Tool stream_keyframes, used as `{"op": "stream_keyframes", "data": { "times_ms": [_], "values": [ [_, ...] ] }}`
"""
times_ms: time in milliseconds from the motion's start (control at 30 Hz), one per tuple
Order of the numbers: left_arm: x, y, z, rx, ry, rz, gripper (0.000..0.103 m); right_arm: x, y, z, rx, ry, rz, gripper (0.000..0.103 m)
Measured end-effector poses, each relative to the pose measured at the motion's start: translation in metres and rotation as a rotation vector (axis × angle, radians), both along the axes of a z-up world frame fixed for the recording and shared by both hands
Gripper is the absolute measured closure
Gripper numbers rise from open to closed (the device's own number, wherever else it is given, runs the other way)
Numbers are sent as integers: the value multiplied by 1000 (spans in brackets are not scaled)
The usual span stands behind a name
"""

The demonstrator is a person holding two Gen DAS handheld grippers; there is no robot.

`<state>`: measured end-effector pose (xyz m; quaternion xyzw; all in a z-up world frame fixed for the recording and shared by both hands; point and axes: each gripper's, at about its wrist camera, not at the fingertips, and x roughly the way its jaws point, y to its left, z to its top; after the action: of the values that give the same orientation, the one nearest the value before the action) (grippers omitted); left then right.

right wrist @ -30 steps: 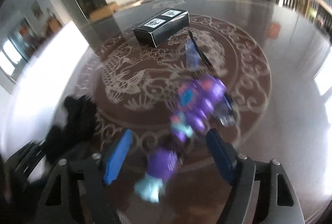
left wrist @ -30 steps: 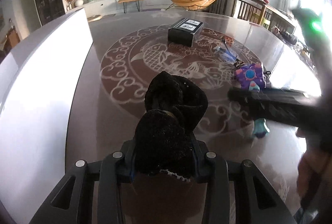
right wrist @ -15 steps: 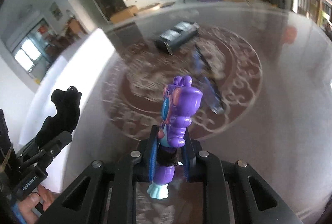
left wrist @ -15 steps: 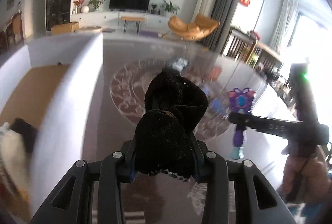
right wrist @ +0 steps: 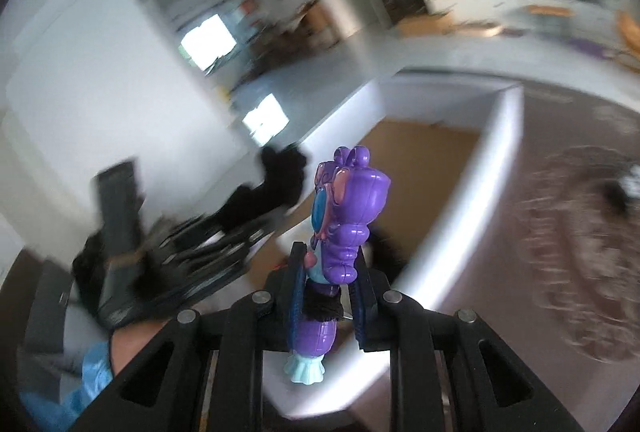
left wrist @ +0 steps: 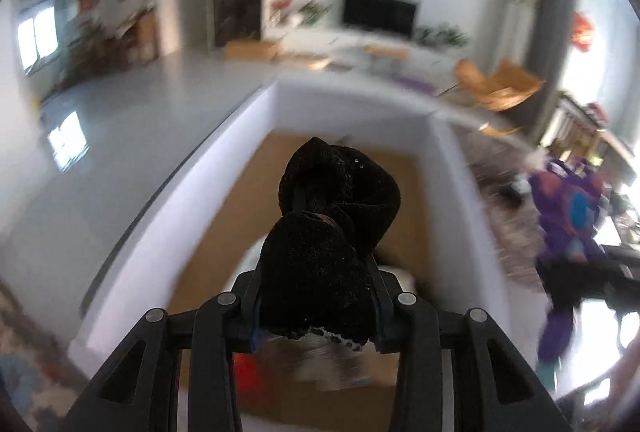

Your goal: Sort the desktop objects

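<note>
My left gripper (left wrist: 316,300) is shut on a black fuzzy cloth (left wrist: 324,232) and holds it over the open white box (left wrist: 452,168) with a brown cardboard floor. My right gripper (right wrist: 328,296) is shut on a purple toy figure (right wrist: 344,216) with a light blue foot, held upright above the box's near right wall (right wrist: 472,208). The toy also shows at the right of the left wrist view (left wrist: 568,228). The left gripper with the cloth shows at the left of the right wrist view (right wrist: 256,204).
Inside the box lie blurred items, one red (left wrist: 246,368) and one white. The brown patterned table (right wrist: 580,232) lies right of the box. A TV (left wrist: 378,12) and orange chair (left wrist: 496,88) stand far behind.
Both grippers have swung left from over the table to above the white box, carrying the cloth and the toy. The right gripper closed on the toy a second ago and lifted it.
</note>
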<state>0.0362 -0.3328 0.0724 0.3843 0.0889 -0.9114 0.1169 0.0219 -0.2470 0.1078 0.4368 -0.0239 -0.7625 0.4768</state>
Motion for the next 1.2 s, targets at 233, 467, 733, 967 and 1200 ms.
{"op": "stream_keyframes", "data": {
  "times_ms": [233,467,733,967,1200],
  "values": [
    [-10,-32,-49,9,-167,127,30,-10,-60,-59,51,-157,39,36],
    [1,-11,-39,-96,-54,145,16,-19,15,-28,-33,59,-125,9],
    [4,63,0,-73,127,-13,16,-46,153,-92,299,239,-451,0],
    [-3,180,21,-22,183,-279,14,-58,257,-135,443,160,-595,0],
    [-27,278,-26,83,22,-495,13,-64,293,-149,459,101,-656,0]
  ]
}}
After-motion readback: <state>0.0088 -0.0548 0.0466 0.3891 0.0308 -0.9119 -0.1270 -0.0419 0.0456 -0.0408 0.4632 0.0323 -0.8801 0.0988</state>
